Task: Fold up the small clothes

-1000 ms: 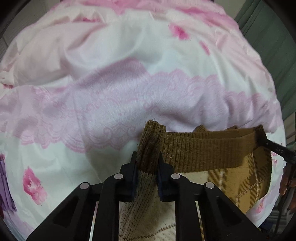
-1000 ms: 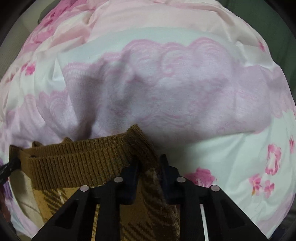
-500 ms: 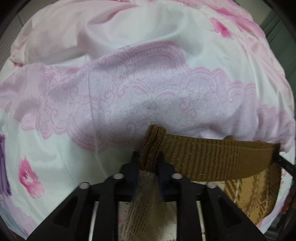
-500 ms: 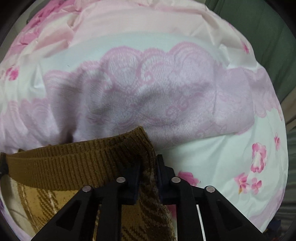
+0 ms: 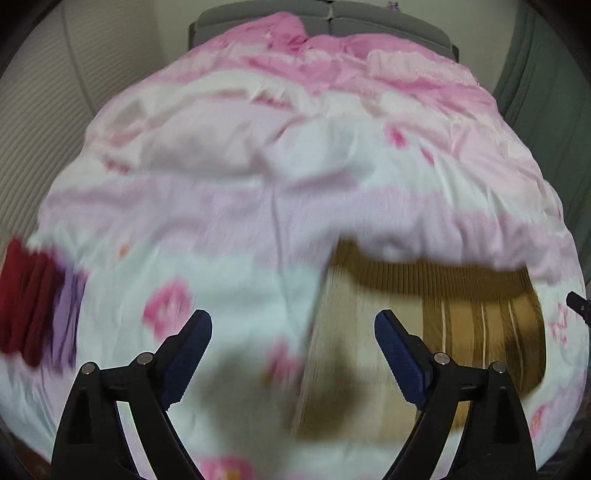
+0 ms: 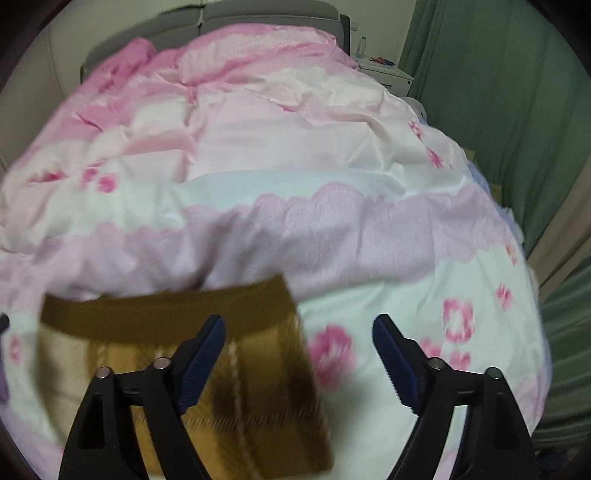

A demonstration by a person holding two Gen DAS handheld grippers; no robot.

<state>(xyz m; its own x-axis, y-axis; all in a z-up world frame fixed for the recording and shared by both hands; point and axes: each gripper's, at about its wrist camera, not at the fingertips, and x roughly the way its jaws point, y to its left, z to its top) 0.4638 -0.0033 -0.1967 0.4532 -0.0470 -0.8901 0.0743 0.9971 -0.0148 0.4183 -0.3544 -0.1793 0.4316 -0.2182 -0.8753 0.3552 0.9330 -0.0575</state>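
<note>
A small brown and cream plaid knit garment (image 5: pixel 436 332) with a ribbed brown band (image 6: pixel 166 310) lies flat on the pink and white quilt (image 5: pixel 258 206). My left gripper (image 5: pixel 293 354) hangs above its left edge, jaws opening wide, nothing between the pads. My right gripper (image 6: pixel 299 358) hangs above its right edge, jaws also opening, empty; its left finger (image 6: pixel 201 362) is over the plaid cloth. The tip of the right gripper (image 5: pixel 578 302) shows at the far right of the left wrist view. Both views are blurred by motion.
A dark red and purple folded cloth (image 5: pixel 33 310) lies at the quilt's left edge. A grey headboard (image 5: pixel 332 18) stands at the far end. Green curtains (image 6: pixel 498 110) hang along the right, with a white nightstand (image 6: pixel 388 75) beside them.
Both grippers let go of the ribbed band's corners, opened wide and rose away from the bed. The garment now lies flat on the quilt.
</note>
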